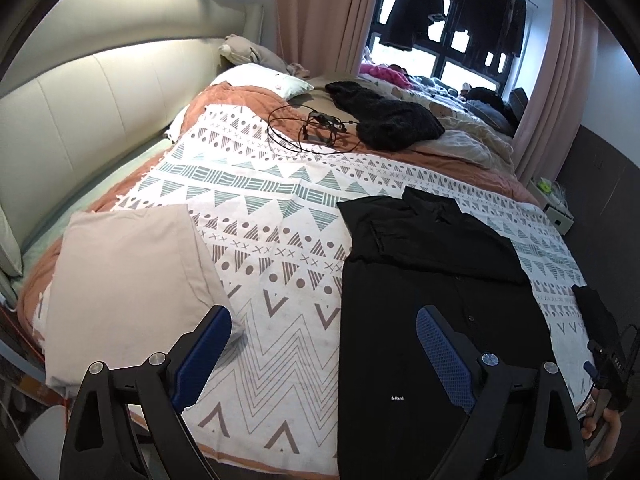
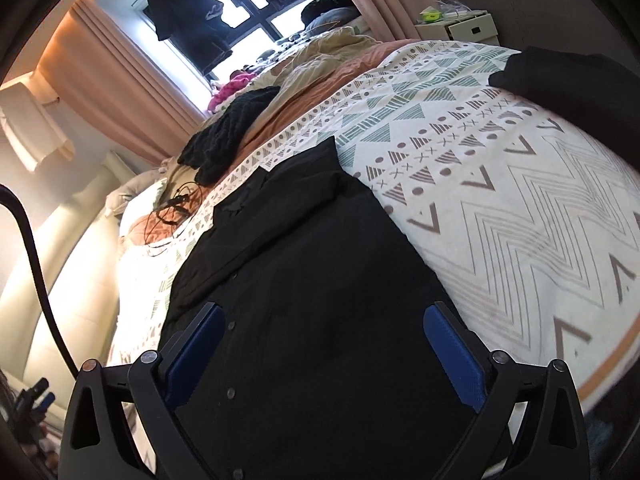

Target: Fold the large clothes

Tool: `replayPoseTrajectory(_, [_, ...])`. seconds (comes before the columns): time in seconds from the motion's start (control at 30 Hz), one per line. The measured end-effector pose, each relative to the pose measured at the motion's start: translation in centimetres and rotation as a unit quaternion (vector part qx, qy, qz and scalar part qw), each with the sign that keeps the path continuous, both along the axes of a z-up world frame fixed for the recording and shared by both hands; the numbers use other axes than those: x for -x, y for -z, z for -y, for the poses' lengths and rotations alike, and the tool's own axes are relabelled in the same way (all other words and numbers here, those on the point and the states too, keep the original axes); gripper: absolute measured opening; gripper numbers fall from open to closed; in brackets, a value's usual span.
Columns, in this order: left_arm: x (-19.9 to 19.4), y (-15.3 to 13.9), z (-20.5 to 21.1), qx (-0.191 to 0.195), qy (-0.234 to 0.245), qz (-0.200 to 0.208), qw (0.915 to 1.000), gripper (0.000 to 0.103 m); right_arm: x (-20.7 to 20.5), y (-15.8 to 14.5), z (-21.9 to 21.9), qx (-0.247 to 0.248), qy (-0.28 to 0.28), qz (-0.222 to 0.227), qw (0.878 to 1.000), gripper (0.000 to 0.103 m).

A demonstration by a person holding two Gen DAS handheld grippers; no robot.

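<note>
A black button-up shirt (image 1: 432, 272) lies flat on the patterned bedspread (image 1: 264, 216), collar end away from me, with its sides folded in to a long strip. It also fills the middle of the right wrist view (image 2: 312, 280). My left gripper (image 1: 324, 320) is open and empty, above the shirt's near left edge. My right gripper (image 2: 324, 320) is open and empty, over the shirt's lower part with its row of buttons. The right gripper also shows at the right edge of the left wrist view (image 1: 608, 364).
A folded beige cloth (image 1: 128, 280) lies on the bed's left side. A black knit garment (image 1: 384, 116) and a tangle of black cable (image 1: 316, 128) lie farther up the bed. A second dark garment (image 2: 580, 80) lies at the right. A white bedside box (image 1: 556, 208) stands beyond.
</note>
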State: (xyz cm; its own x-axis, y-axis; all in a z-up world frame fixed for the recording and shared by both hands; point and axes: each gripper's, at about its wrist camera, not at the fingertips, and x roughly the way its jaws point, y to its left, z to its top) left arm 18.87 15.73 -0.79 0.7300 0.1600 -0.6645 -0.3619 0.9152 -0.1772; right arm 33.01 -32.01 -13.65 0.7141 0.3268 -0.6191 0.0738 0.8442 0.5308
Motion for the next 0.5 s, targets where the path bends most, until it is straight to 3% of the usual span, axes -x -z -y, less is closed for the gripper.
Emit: replayPoseTrajectory(0.5, [11.8,1.8,2.2,0.068,0.004,0.058,0.996,0.094,12.6,-2.8,4.9,0.021,0.015,0.024,0.999,0.1])
